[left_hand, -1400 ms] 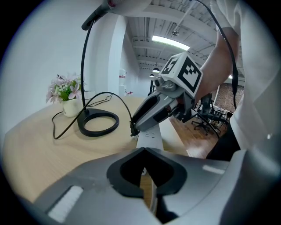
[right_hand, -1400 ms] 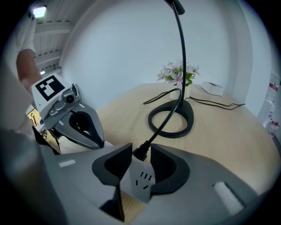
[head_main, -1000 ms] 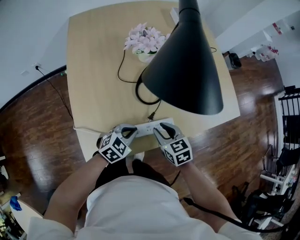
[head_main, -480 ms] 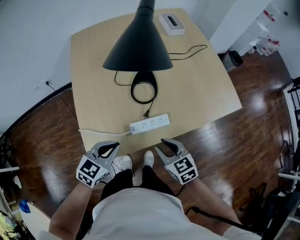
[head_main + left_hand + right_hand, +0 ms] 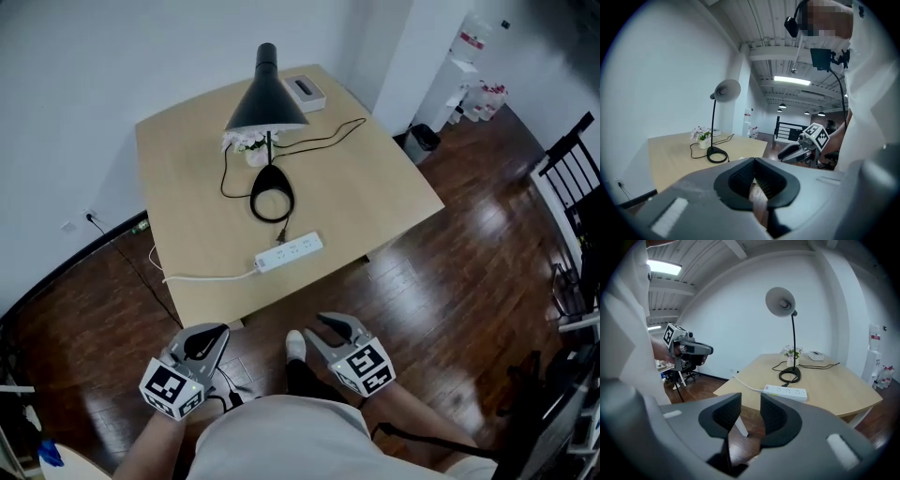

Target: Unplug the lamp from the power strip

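"Two grippers. Where's the left one?"
"The left gripper point(image 5: 221, 329) sits at seven o'clock, fingers together on nothing."
"The lamp?"
"The lamp point(image 5: 266, 97) stands at twelve on the table point(image 5: 187, 187), the power strip point(image 5: 289, 252) at its six o'clock, the plug point(image 5: 279, 223) lying between them. The right gripper point(image 5: 318, 330) is at five, fingers apart, empty."

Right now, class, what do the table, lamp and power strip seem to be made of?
Table: light wood or wood-look laminate, matte; the sign is its pale tan, even top.
Lamp: probably painted metal; black, matte shade on a thin stem.
Power strip: likely moulded plastic; white, smooth casing.
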Demonstrator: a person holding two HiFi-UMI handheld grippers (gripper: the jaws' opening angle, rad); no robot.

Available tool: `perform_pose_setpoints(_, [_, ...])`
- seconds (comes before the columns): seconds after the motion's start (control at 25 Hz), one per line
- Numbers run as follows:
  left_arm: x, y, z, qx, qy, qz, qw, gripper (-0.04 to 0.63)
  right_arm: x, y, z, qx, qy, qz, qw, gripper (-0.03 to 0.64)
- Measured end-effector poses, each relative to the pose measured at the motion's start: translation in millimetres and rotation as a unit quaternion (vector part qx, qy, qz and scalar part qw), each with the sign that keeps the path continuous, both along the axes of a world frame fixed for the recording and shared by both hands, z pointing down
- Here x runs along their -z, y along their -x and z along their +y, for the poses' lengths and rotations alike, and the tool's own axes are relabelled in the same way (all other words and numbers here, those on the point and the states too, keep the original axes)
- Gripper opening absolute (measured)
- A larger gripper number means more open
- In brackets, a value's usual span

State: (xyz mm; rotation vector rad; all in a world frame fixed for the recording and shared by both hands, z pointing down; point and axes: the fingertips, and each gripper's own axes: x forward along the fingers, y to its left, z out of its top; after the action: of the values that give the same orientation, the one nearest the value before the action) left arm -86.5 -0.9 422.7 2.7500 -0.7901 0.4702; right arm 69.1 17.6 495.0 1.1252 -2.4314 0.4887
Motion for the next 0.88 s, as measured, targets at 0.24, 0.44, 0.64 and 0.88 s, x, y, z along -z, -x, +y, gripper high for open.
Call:
perform_pose_setpoints(0.24, [5, 62, 95, 0.009, -0.001, 0.039, 0.9992, 0.005, 23, 43, 88, -0.04, -0.014, 0.004, 0.999, 0.133])
perform_pose_setpoints(0.44, [3, 106, 164, 0.004, -0.001, 0.032, 0.9995, 0.005, 42, 83, 174, -0.046, -0.011, 0.005, 0.999, 0.133])
perform_pose_setpoints(0.64, [17, 112, 212, -0.01, -0.022, 0.037, 0.999, 0.005, 58, 87, 230, -0.042, -0.027, 0.005, 0.999, 0.133])
perform_pose_setpoints(0.88, [36, 90, 263, -0.012, -0.047, 0.049, 0.9976, 0.005, 83, 76, 276, -0.037, -0.053, -0.01, 0.998, 0.133])
